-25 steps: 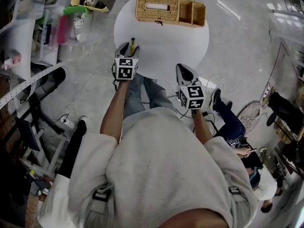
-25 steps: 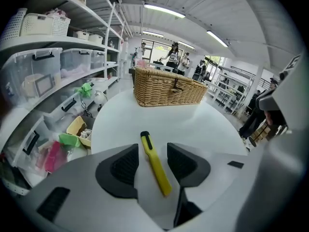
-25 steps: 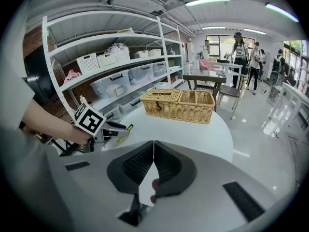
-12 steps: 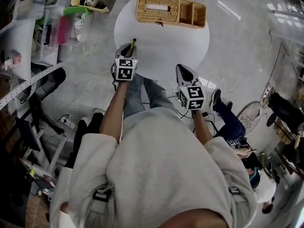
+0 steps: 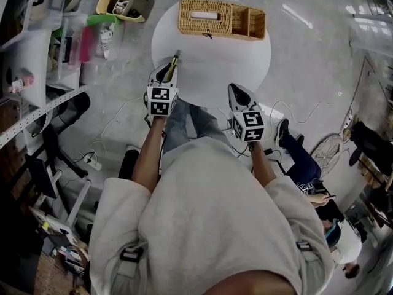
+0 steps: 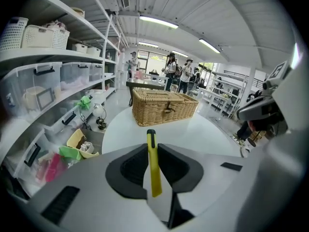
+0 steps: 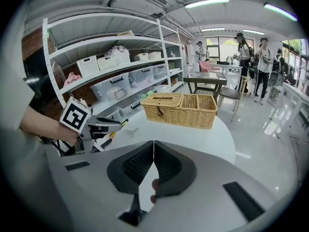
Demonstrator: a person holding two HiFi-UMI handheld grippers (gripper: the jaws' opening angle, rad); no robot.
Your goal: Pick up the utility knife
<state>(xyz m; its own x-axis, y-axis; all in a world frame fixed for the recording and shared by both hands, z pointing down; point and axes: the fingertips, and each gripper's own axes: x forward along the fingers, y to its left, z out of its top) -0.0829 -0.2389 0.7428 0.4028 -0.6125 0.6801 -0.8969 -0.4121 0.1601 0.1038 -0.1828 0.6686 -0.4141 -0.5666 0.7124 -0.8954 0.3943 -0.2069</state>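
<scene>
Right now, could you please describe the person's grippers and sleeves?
The left gripper and right gripper are pale grey moulded shells with black ribbed pads; each carries a white cube of black square markers. The person wears a pale top with short sleeves.

Left gripper [image 5: 167,71] jaws just closed on the utility knife [image 6: 153,168], lifting it.

Bright light is given by ceiling tubes [image 6: 157,21], and daylight is let in through far windows [image 7: 227,45]. Glare is seen on the floor [image 5: 295,14]. Both gripper views are bent and blackened at the edges; the head view is dimmer.
</scene>
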